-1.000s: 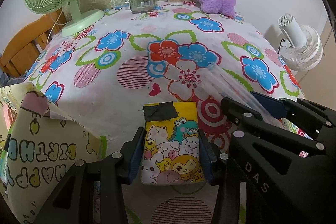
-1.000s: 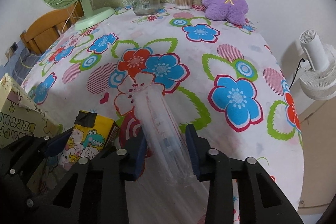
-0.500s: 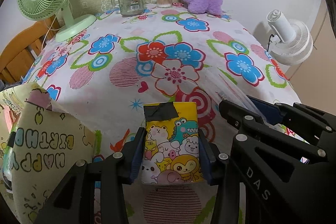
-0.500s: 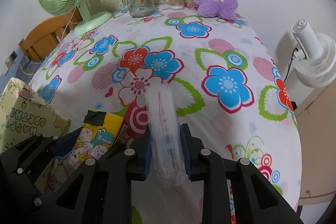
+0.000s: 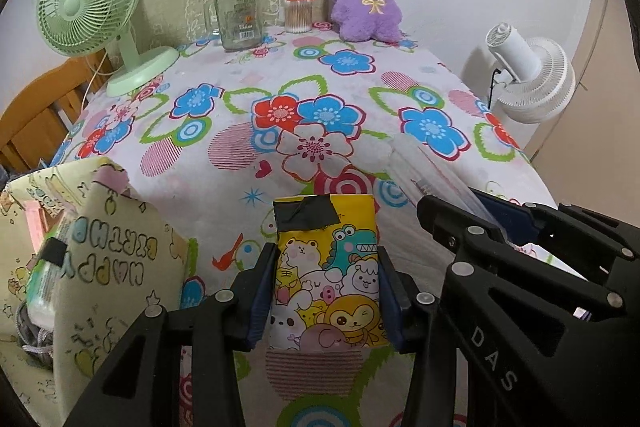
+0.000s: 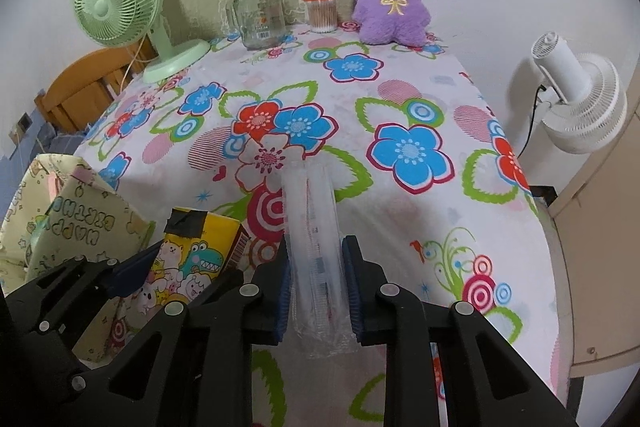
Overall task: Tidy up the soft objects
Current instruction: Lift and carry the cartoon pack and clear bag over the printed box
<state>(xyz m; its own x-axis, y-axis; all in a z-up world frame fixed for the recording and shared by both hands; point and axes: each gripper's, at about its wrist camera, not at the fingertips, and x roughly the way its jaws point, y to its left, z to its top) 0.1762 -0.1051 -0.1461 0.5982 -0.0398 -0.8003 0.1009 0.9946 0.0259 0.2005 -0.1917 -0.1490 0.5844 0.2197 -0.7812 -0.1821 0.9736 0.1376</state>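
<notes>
Both tools grip: left tool (image 5: 326, 297) clamps the yellow tissue pack (image 5: 326, 267), right tool (image 6: 316, 291) the clear packet (image 6: 314, 247); carry both gently to the gift bag (image 5: 108, 267).

a yellow tissue pack (image 5: 326, 275) printed with cartoon animals, black tape across its top, stands upright above the flowered counter, while a clear, flattened plastic sleeve (image 6: 314, 247) with faint print points away over the same cloth.
</notes>
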